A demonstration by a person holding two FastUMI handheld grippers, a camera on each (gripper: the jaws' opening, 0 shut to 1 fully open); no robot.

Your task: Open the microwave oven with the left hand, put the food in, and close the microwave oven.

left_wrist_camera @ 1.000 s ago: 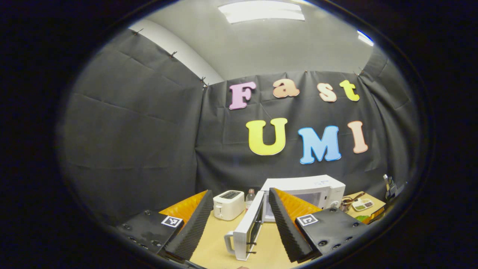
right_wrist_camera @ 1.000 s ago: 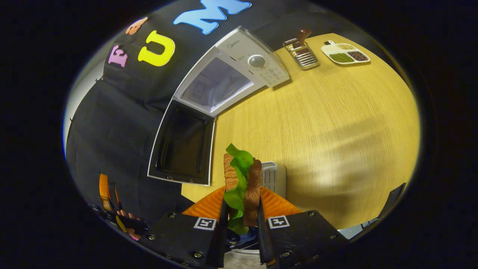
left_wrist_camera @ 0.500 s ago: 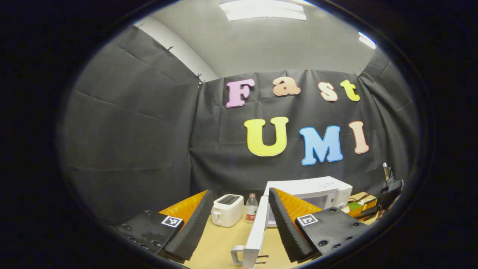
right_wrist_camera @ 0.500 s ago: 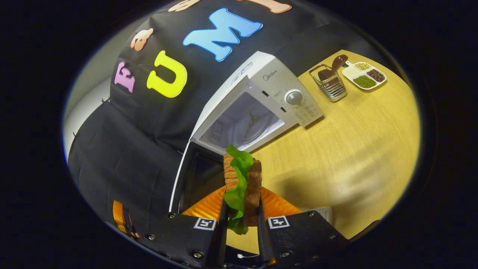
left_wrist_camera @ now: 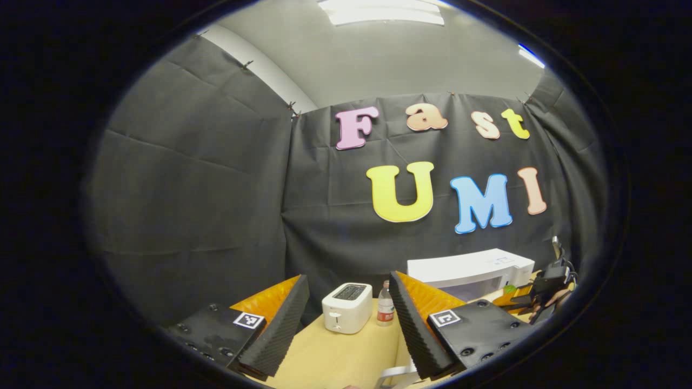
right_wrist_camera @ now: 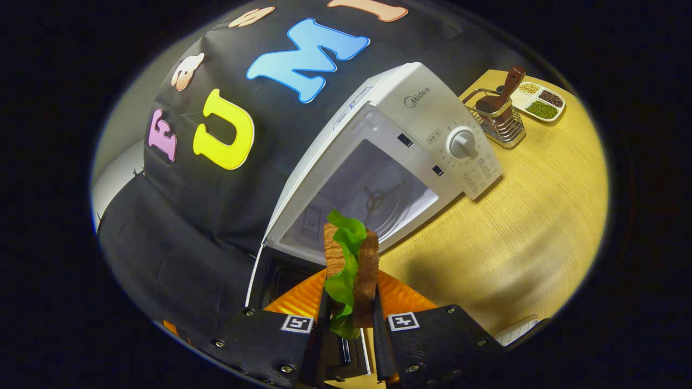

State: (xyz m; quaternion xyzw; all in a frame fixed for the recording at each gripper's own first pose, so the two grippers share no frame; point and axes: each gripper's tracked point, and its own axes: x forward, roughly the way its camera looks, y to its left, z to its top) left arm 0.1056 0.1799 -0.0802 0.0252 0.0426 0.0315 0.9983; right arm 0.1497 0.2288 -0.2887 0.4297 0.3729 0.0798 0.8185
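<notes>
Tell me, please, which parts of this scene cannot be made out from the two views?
- Right gripper view: the sandwich covers part of the microwave cavity; its lower end is sunk between the right gripper fingers.
- Right gripper view: the microwave door is mostly behind the gripper.
- Left gripper view: the bottle label is too small.

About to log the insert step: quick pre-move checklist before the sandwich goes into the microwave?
1. White microwave oven door open: ok, cavity exposed.
2. Glass turntable bare: ok.
3. Brown-bread sandwich with green lettuce held: ok, right gripper fingers press both bread faces.
4. Sandwich lined up with the opening: ok, it stands in front of the cavity.
5. Left gripper out of the path: ok, open and holding nothing, facing the white toaster.
6. Room between sandwich top and cavity roof: cannot tell.
</notes>
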